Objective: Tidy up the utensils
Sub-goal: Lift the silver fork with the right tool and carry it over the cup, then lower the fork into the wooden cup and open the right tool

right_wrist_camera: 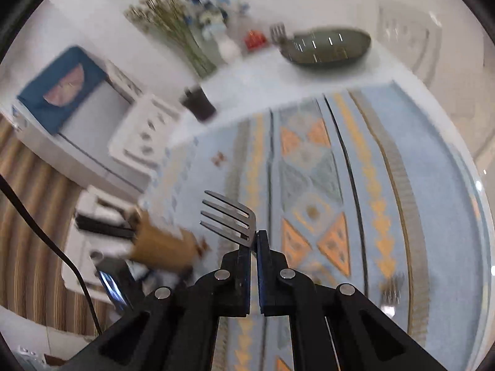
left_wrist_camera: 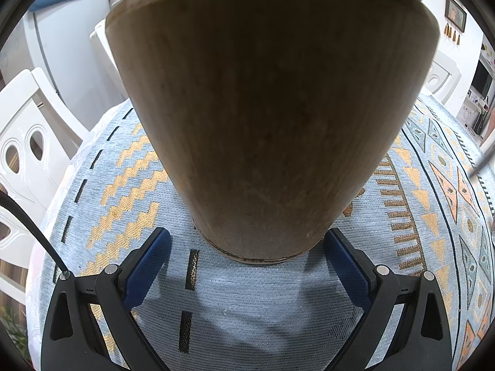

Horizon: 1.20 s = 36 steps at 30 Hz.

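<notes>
A wooden cup [left_wrist_camera: 263, 117] stands upright on the patterned tablecloth [left_wrist_camera: 247, 303] and fills the left wrist view. My left gripper [left_wrist_camera: 247, 238] is open, its blue pads [left_wrist_camera: 148, 266] on either side of the cup's base; a small gap shows at the left pad. In the right wrist view my right gripper [right_wrist_camera: 254, 238] is shut on a steel fork [right_wrist_camera: 229, 216], held above the table with its tines pointing up and left. The wooden cup [right_wrist_camera: 161, 244] appears blurred at lower left. Another fork [right_wrist_camera: 391, 287] lies blurred on the cloth at right.
At the far end of the table are a dark oval dish [right_wrist_camera: 324, 46] with a fork [right_wrist_camera: 278, 32] at its rim, a dark cup [right_wrist_camera: 198, 102], a vase of dried flowers [right_wrist_camera: 185, 31] and a small red thing [right_wrist_camera: 255, 40]. White chairs [left_wrist_camera: 27, 142] stand around the table.
</notes>
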### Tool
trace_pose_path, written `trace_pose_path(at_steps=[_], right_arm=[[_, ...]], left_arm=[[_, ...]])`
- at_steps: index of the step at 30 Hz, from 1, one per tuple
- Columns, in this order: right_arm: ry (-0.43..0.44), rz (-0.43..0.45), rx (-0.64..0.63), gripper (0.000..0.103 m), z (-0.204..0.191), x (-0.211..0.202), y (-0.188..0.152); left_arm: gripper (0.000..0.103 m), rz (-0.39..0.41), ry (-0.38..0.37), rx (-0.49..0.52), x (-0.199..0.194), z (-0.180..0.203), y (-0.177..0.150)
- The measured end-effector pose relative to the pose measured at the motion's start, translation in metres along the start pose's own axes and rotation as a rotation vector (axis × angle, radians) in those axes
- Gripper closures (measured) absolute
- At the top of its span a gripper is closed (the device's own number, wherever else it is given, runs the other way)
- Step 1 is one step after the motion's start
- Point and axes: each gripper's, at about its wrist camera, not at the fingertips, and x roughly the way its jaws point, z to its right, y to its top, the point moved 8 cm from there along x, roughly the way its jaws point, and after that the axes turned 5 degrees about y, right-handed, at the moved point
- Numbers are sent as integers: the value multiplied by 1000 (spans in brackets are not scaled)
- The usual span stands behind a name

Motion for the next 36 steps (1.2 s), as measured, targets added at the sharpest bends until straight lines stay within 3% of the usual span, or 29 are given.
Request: trace_pose_path(at_steps=[8,13,22,36], right_arm=[[215,136,18,100,-65,-25,74],[316,150,-52,100,-127,-26,90],[319,57,-165,100,-189,27,69],[244,-19,-230,99,-196,68,40]], left_arm=[[3,6,5,2,0,-1,-1],[3,7,6,0,0,-2,-2],[3,7,6,0,0,-4,-3],[4,6,7,0,0,-3,-3]])
